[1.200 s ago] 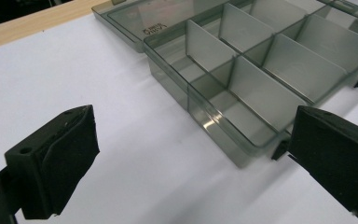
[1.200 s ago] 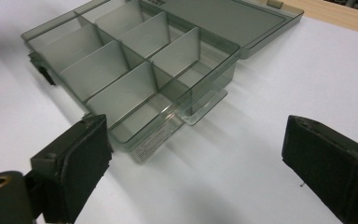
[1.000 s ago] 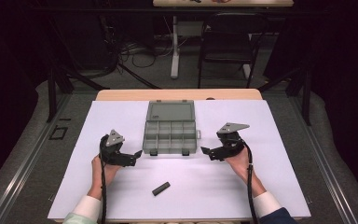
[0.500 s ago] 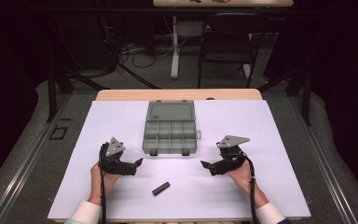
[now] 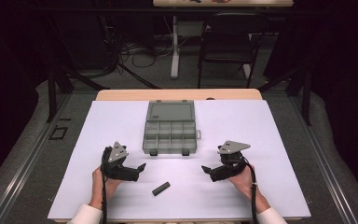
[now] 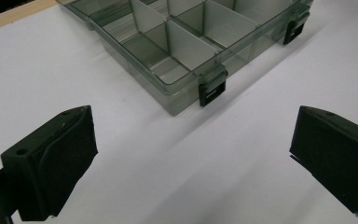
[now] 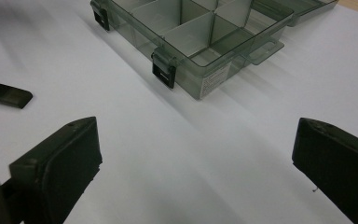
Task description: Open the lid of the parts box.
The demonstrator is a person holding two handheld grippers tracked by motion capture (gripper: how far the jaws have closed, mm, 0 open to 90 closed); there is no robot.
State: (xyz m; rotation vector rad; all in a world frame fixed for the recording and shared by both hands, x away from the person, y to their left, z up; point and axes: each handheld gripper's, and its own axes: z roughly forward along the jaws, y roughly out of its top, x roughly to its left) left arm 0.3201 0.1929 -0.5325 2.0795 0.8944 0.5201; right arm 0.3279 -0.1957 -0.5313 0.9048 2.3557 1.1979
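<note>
A clear grey compartment box [image 5: 170, 132] lies open in the middle of the white table cover, its lid folded back and its cells empty. Its black latches [image 6: 212, 91] face the person. A small dark bar [image 5: 161, 188] lies on the cover in front of the box, between the two hands. My left gripper [image 5: 140, 168] rests low at the box's near-left, open with nothing between its jaws. My right gripper [image 5: 206, 170] sits at the near-right, open and empty too. The box [image 7: 191, 32] and the tip of the bar [image 7: 4, 94] appear in the right gripper view.
The white cover [image 5: 270, 126] spreads over a wooden table whose far edge [image 5: 177, 94] shows behind the box. Beyond stand a chair [image 5: 228, 42], table legs and floor cables in the dark.
Both hands have drawn back toward the person and lowered, moving away from the box's front corners. Both grippers stay open. The box and bar have not moved.
</note>
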